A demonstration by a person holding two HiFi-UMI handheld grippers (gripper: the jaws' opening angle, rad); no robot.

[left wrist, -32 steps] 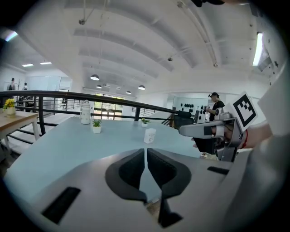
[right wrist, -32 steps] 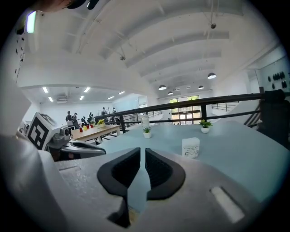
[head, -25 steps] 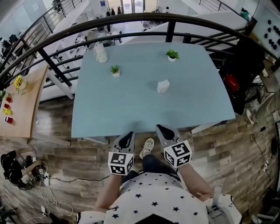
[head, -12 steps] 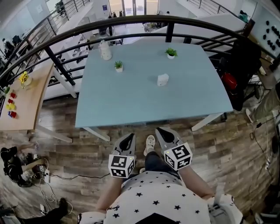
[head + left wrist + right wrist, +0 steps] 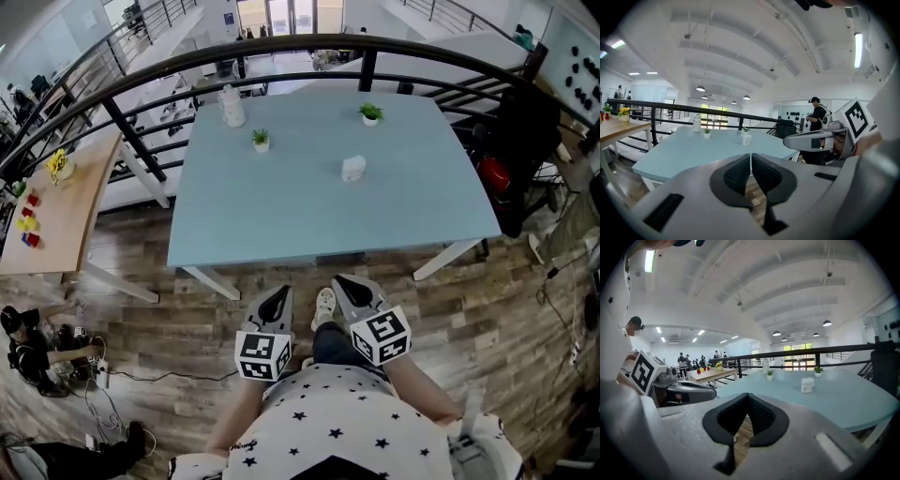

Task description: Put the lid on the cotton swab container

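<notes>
Both tongs are closed on nothing. In the left gripper view the left tongs (image 5: 750,165) have their dark pads (image 5: 737,175) pressed together, with only the wooden floor (image 5: 753,194) showing below them. The right gripper view shows the right tongs (image 5: 746,403) pressed together likewise. In the head view they are held side by side in front of the person's starred shirt (image 5: 328,427), over the floor and short of the near edge of the tabletop (image 5: 281,216), with a shoe (image 5: 323,307) between them. The container (image 5: 353,169) stands upright right of the middle of the pale blue tabletop, well apart from both tongs; it is too small to tell whether a lid sits on it. A plant (image 5: 261,140) stands farther back to its left, a white bottle (image 5: 232,106) is at the far left corner, and a second plant (image 5: 371,113) is near the far edge. A dark railing (image 5: 281,45) curves behind the tabletop. A wooden table (image 5: 66,216) with small coloured things on it stands off to the left.
</notes>
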